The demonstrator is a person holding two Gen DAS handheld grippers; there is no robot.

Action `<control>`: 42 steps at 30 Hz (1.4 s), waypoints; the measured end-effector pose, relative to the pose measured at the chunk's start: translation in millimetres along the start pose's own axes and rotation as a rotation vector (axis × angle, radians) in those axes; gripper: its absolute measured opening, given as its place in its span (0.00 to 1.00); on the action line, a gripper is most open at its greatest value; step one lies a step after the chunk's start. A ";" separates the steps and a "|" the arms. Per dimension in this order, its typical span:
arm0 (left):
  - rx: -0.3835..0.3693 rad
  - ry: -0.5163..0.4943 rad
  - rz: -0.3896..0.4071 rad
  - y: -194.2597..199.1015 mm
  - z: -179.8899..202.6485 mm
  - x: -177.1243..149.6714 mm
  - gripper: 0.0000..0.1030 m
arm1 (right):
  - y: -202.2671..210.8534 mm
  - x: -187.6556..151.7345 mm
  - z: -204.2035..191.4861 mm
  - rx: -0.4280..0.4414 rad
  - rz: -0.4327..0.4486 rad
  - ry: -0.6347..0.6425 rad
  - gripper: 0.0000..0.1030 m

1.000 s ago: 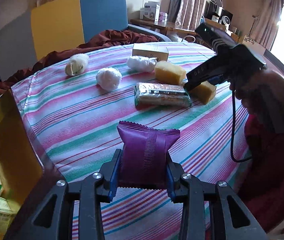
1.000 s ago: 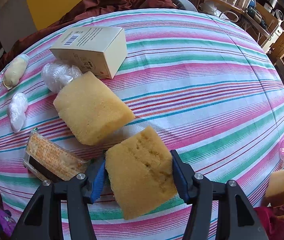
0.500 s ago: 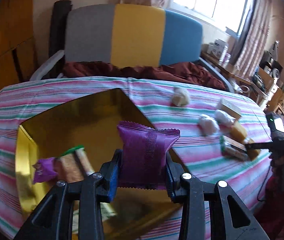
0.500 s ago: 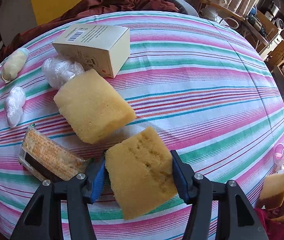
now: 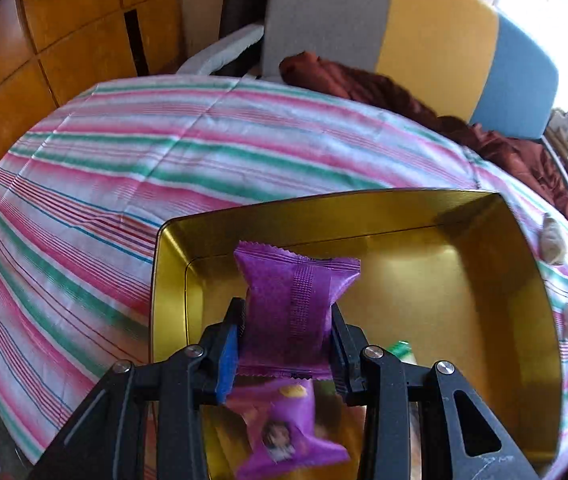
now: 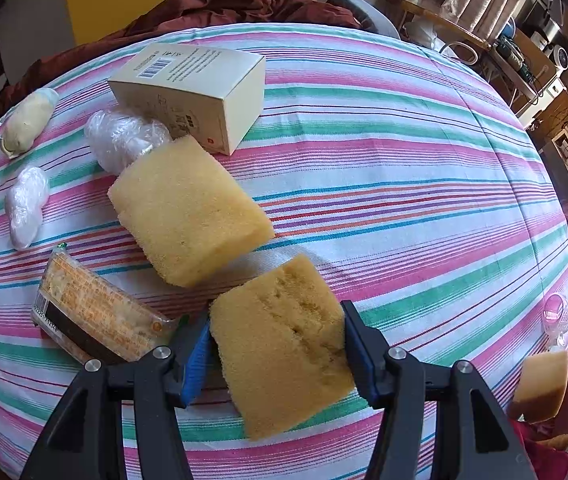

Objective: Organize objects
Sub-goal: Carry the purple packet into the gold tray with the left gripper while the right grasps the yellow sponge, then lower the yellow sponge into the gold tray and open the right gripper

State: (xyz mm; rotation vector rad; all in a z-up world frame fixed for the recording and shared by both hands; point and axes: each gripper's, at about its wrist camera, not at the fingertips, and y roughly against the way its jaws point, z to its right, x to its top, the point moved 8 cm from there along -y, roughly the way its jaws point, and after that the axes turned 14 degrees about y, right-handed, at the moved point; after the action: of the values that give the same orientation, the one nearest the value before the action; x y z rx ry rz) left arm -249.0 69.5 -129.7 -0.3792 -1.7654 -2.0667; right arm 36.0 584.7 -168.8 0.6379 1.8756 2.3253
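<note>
On the striped table (image 5: pixel 84 208), your left tongs (image 5: pixel 285 330) are clamped on a purple packet (image 5: pixel 289 300) above the gold tin (image 5: pixel 523 320); right tongs (image 6: pixel 276 354) squeeze a sponge block (image 6: pixel 284 344). If you release too high, the packet may bounce off the packet (image 5: pixel 287 436) already lying inside

barcode on cream box (image 6: pixel 192 92), its print too small to read
</note>
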 end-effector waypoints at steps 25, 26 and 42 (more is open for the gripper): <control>-0.137 -0.053 0.255 119.9 2.8 -44.3 0.50 | 44.4 1.8 29.2 0.001 0.138 -0.155 0.54; -0.144 -0.058 0.265 126.6 2.8 -49.1 0.51 | 54.7 4.6 29.8 0.009 0.172 -0.166 0.54; -0.182 -0.008 0.299 149.1 -37.8 -94.8 0.55 | 172.7 102.4 -314.2 0.466 0.372 0.419 0.54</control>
State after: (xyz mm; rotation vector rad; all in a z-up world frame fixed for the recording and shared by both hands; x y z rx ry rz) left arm -94.4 24.9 -47.7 -0.6614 -1.4268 -2.0127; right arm -140.7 288.2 -27.9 0.6160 2.7510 2.3818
